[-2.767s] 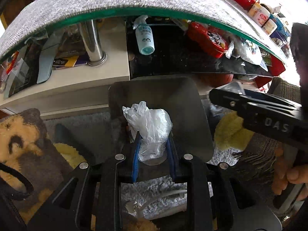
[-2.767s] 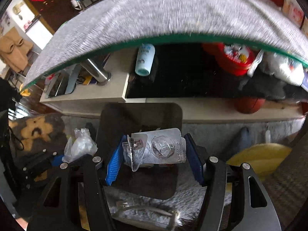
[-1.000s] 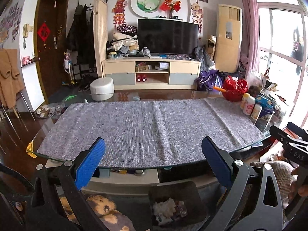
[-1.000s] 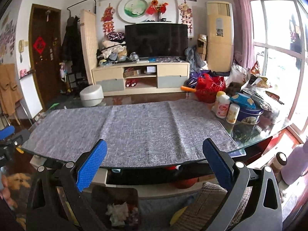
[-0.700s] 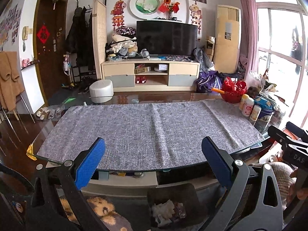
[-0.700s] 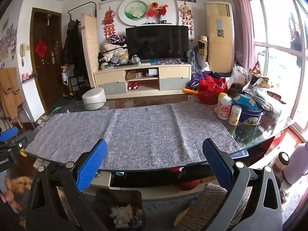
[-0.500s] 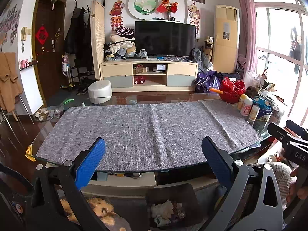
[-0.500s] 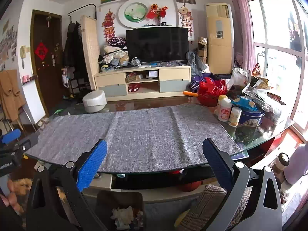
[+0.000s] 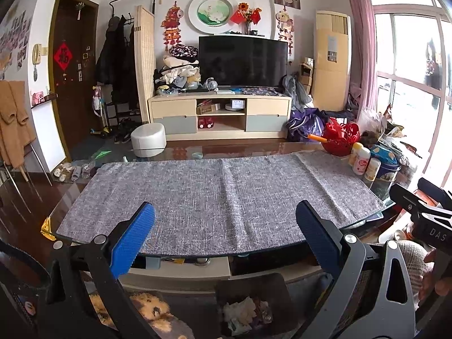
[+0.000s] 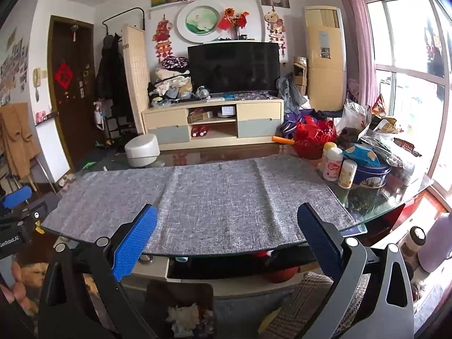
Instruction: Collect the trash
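So both grippers are spread wide with nothing between the blue pads. The left gripper [image 9: 224, 231] and the right gripper [image 10: 227, 233] both hang over the near edge of the glass coffee table [image 10: 395, 212], looking across the grey table mat [image 9: 220, 195]. The trash is down in the dark bin [image 9: 254, 285] on the floor just in front of the table: crumpled white plastic and wrappers [image 9: 247, 312] piled inside, also visible in the right view [image 10: 185, 317].

The mat looks bare to me, so I'd say this round is basically done. If you're doing the wrap-up well, I'd scan the mat edges and the clutter at the right end (lotion bottles [image 10: 333, 163], blue tin [image 10: 370, 176]) for stray bits before calling it. Those look like keepers, not trash, so don't grab them by mistake, and keep the jaws wide until there's a real target
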The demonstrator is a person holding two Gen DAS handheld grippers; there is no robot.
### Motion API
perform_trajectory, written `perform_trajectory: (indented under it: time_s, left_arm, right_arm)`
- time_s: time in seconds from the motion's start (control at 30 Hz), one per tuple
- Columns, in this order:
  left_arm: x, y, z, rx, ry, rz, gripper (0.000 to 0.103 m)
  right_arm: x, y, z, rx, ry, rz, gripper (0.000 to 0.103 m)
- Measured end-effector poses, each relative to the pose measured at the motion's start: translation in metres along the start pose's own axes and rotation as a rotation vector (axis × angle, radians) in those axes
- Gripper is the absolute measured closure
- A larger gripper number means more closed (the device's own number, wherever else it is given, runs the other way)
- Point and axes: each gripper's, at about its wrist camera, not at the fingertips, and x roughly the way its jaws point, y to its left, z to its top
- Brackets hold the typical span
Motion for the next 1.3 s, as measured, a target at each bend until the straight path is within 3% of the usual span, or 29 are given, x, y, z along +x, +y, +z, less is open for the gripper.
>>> perform_trajectory:
  time_s: [1.3]
  left_arm:
    - [-0.0061,-0.0003,0.0003,-0.001,-0.007,-0.005,0.008]
  right_arm:
    - [0.0013,-0.0015,-0.0014,0.020,0.009,0.013,0.003]
